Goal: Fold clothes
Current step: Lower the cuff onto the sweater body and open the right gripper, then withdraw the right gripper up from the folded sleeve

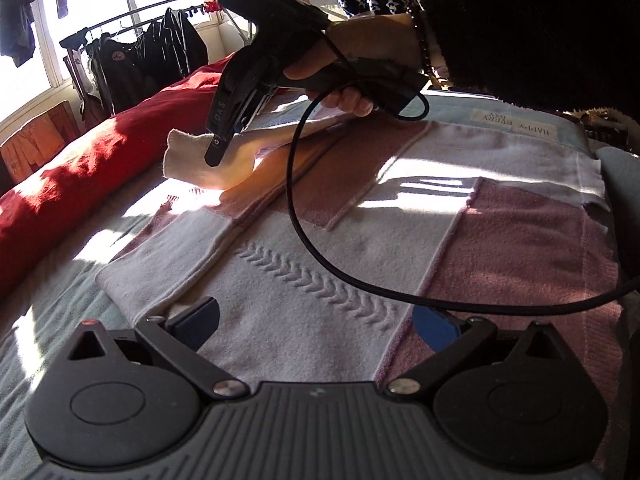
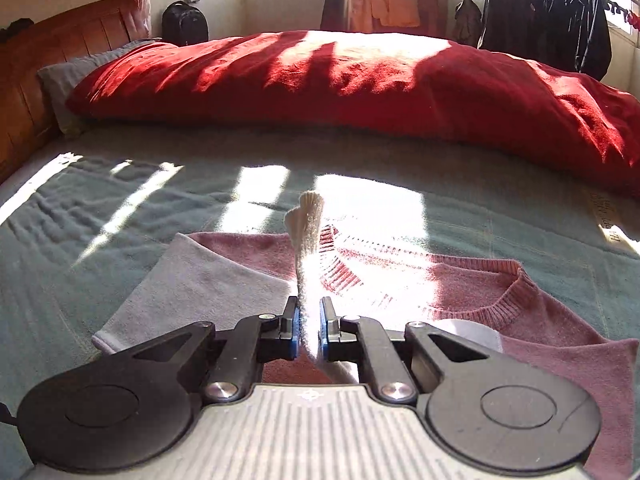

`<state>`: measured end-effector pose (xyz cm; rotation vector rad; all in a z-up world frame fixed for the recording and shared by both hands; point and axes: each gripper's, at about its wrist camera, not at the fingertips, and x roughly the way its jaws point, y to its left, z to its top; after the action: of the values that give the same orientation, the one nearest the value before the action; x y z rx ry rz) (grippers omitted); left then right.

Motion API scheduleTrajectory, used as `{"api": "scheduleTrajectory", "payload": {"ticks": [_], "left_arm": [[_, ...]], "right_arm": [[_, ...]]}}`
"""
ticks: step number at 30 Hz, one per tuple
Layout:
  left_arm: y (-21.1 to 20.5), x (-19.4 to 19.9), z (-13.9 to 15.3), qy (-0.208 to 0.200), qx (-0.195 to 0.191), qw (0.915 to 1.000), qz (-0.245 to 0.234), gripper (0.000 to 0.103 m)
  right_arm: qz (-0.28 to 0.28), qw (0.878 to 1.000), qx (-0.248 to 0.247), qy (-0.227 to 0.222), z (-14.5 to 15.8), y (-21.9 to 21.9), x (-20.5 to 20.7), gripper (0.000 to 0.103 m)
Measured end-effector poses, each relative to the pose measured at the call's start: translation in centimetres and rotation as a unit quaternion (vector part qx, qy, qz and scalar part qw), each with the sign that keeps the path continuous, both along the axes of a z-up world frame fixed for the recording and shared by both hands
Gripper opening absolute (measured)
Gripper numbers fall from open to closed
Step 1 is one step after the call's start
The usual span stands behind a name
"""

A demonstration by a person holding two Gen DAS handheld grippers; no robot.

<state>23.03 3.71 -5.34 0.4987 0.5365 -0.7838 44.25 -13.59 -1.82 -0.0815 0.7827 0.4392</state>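
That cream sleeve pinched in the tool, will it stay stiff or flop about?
Probably floppy: the cream sleeve sags past the right gripper, which is shut on it. It looks light and knitted, so likely grippy, not slippery. The sweater beneath would likely drag along.

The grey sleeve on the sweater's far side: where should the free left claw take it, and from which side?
Grip the sleeve at its cuff, coming in from the outer side, over the bed cover. The cuff lies flat past the sweater body with its edge free.

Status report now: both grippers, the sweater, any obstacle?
Left gripper open, empty. Right gripper shut on cream cuff. Sweater flat on bed. Cable hangs over it.
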Motion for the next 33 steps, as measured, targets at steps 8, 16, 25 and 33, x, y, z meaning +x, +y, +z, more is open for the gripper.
{"api": "scheduleTrajectory", "payload": {"ticks": [8,16,25,33], "left_arm": [[-0.1,0.3,-0.3,0.005,0.006,0.9999,0.007,0.102],[0.1,0.5,-0.1,0.007,-0.007,0.9999,0.010,0.102],[-0.1,0.7,0.6,0.002,-0.026,0.9996,0.005,0.102],[-1.5,3.4,0.1,0.033,-0.056,0.9968,0.048,0.102]], "right_arm": [[0.071,0.995,-0.053,0.036,-2.0,2.9,-1.3,0.024],[0.045,0.996,-0.072,0.001,2.5,-1.2,-2.7,0.042],[-0.037,0.990,-0.133,0.001,4.1,-10.2,-5.0,0.046],[-0.126,0.990,-0.042,0.036,-0.3,-18.3,-7.3,0.050]]}}
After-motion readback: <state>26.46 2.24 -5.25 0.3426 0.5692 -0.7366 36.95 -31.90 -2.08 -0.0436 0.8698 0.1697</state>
